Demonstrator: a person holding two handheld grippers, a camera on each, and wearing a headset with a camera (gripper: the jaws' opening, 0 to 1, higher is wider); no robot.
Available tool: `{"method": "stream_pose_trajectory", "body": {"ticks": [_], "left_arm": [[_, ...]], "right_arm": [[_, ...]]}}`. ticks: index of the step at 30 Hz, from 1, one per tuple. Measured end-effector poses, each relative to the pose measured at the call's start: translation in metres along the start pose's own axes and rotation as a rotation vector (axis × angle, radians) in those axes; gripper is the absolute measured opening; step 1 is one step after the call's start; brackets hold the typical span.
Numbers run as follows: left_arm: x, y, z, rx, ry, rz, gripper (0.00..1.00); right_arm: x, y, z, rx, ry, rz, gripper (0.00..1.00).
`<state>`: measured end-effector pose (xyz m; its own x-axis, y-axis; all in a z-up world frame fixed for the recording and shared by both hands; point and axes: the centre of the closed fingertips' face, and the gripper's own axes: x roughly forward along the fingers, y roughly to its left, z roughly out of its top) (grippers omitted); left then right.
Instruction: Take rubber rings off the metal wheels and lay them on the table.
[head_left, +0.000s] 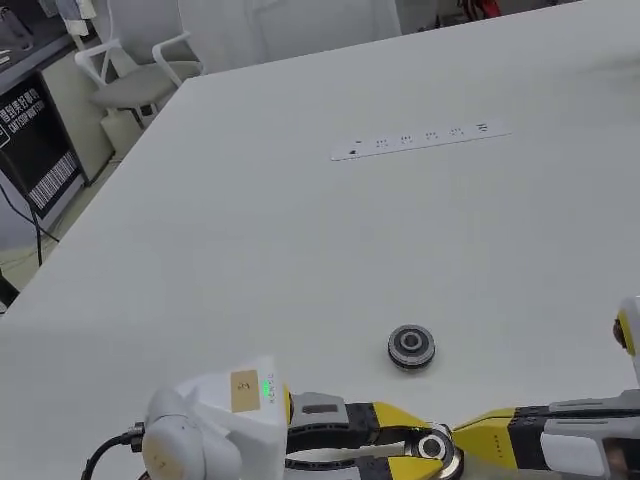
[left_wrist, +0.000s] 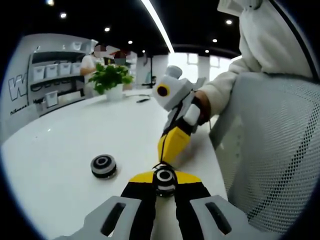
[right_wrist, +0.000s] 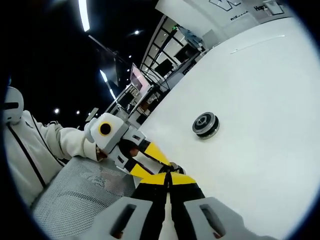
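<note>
With the left gripper (left_wrist: 165, 180) clamped on one metal wheel (left_wrist: 165, 175) near the table (head_left: 300, 250) edge and the right gripper (right_wrist: 168, 177) pinched closed, apparently on its rubber ring (left_wrist: 160, 165), the ring can be snapped back, or the wheel dragged loose, if pulled askew.

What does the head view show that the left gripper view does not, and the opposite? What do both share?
The head view adds a grey socket strip in the white table and a white chair beyond its corner. The left gripper view adds a green potted plant, shelves with bins and a white sleeve. Both share a loose metal wheel wearing a black rubber ring, and a second metal wheel clamped in the left claw, the right claw against it.
</note>
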<state>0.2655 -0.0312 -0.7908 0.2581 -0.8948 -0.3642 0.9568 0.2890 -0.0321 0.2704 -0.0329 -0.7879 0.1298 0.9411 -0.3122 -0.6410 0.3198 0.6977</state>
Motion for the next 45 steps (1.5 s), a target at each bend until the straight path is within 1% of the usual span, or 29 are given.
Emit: {"method": "stream_pose_trajectory", "body": {"ticks": [17, 24, 28, 38, 43, 45], "left_arm": [[0.0, -0.001, 0.0, 0.004, 0.003, 0.0, 0.14], [0.0, -0.001, 0.0, 0.003, 0.004, 0.001, 0.14], [0.001, -0.001, 0.0, 0.004, 0.004, 0.001, 0.14], [0.001, 0.0, 0.0, 0.004, 0.006, 0.004, 0.14], [0.001, 0.0, 0.0, 0.007, 0.007, 0.005, 0.14], [0.002, 0.0, 0.0, 0.009, 0.009, 0.004, 0.14]], "right_arm": [[0.001, 0.004, 0.0, -0.007, 0.005, 0.014, 0.0], [0.001, 0.005, 0.001, 0.001, 0.002, 0.024, 0.0], [0.001, 0.009, 0.002, 0.004, -0.001, 0.043, 0.0], [0.002, 0.011, 0.003, 0.02, -0.008, 0.059, 0.0], [0.002, 0.013, 0.007, 0.04, -0.027, 0.074, 0.0], [0.001, 0.016, 0.011, 0.094, -0.06, 0.103, 0.0]]}}
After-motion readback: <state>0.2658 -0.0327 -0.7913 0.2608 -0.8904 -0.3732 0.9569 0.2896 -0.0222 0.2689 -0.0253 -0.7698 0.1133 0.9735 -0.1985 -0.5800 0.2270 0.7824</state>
